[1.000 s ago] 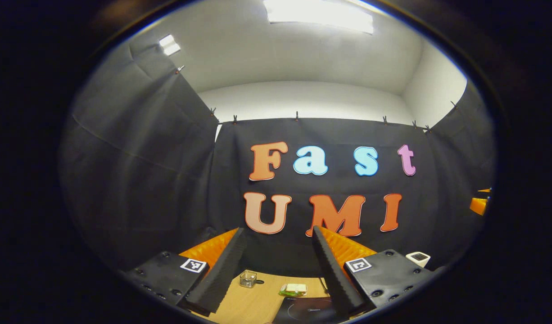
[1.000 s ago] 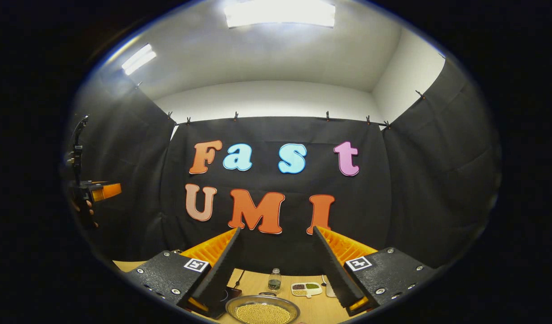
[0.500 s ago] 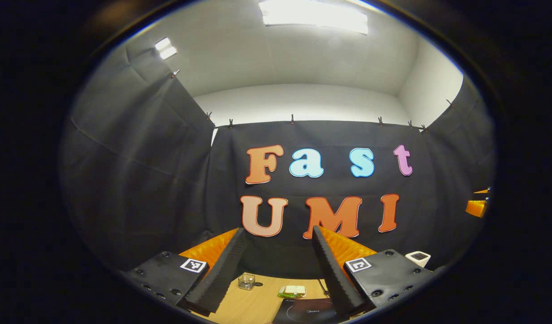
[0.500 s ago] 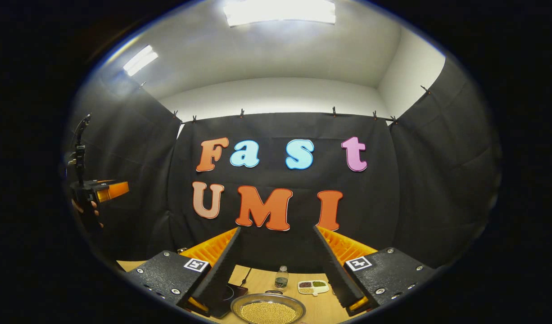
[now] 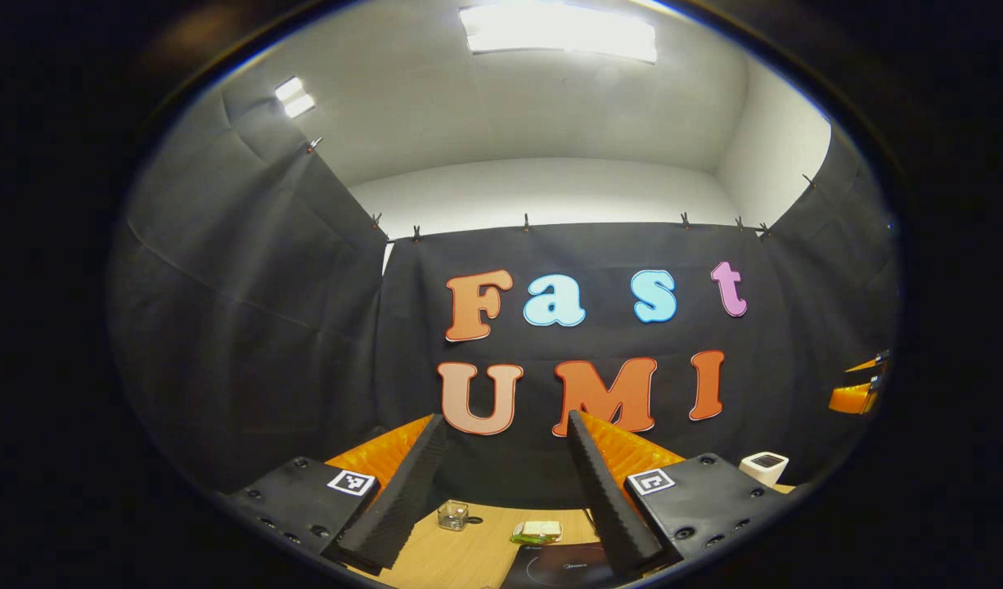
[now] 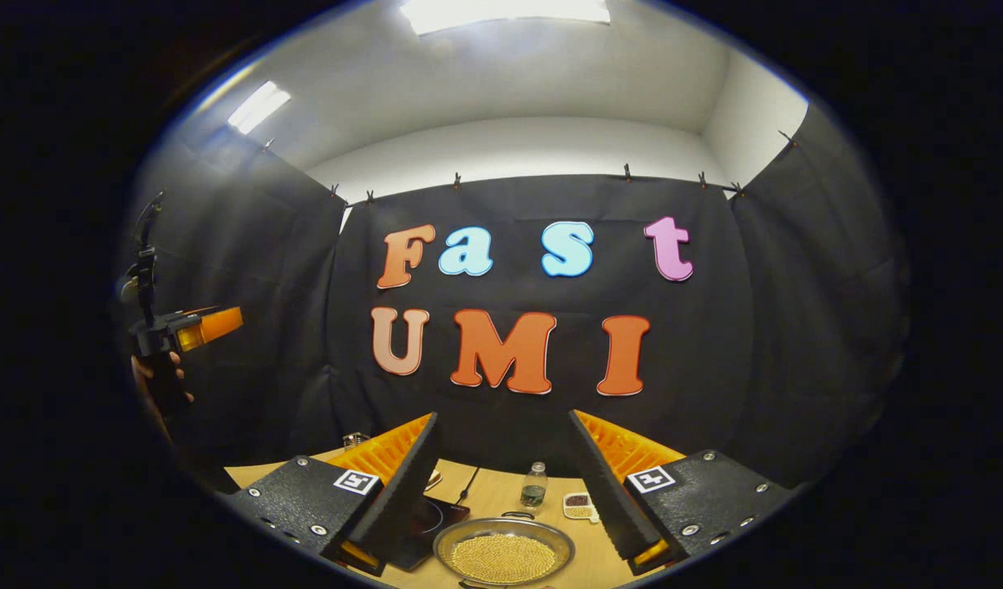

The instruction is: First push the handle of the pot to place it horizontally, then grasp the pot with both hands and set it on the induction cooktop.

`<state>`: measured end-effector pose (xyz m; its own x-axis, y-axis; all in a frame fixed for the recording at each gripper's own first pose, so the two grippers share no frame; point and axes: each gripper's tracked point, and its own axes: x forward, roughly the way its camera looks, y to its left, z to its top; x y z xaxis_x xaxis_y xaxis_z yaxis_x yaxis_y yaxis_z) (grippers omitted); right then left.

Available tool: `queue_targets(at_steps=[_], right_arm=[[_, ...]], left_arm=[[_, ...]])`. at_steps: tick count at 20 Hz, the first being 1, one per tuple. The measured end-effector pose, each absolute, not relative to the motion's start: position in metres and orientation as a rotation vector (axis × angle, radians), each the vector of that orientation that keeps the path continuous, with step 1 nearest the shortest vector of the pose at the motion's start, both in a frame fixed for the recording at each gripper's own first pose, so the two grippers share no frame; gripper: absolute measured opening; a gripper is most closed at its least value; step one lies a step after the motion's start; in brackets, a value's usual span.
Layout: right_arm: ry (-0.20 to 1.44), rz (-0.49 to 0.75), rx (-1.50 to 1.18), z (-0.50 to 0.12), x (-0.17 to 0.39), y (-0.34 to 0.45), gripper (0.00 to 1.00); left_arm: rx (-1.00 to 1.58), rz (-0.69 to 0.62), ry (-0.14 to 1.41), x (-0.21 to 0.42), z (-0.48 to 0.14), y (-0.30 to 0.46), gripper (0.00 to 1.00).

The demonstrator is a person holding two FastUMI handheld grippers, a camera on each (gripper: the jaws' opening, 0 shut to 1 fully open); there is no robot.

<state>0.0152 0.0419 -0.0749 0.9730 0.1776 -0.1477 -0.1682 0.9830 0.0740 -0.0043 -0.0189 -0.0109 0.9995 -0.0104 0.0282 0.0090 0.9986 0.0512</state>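
Hovering released above the table [image 6: 567, 564], both tongs [image 5: 501, 491] [image 6: 501, 491] grasp nothing.

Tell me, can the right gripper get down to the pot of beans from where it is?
Probably yes: the right gripper is open and held above the table, with the pot just ahead and below, nothing between them.

Right claw [image 6: 501, 483] spread above pot [image 6: 504, 550] of beans, bottle [image 6: 534, 485] behind

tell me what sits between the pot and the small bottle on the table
Nothing: in the right gripper view, bare tabletop separates the pot from the small bottle.
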Motion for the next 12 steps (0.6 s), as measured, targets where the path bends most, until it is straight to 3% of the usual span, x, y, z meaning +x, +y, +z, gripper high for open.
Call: queue_targets(at_steps=[8,12], right_arm=[[0.547,0.346,0.203,-0.198,0.004,0.093,0.94],[0.741,0.369,0.251,-0.257,-0.005,0.11,0.91]], left_arm=[[0.074,0.009,-0.036,-0.014,-0.014,-0.013,0.96],[0.091,0.018,-0.022,-0.013,-0.022,-0.01,0.96]])
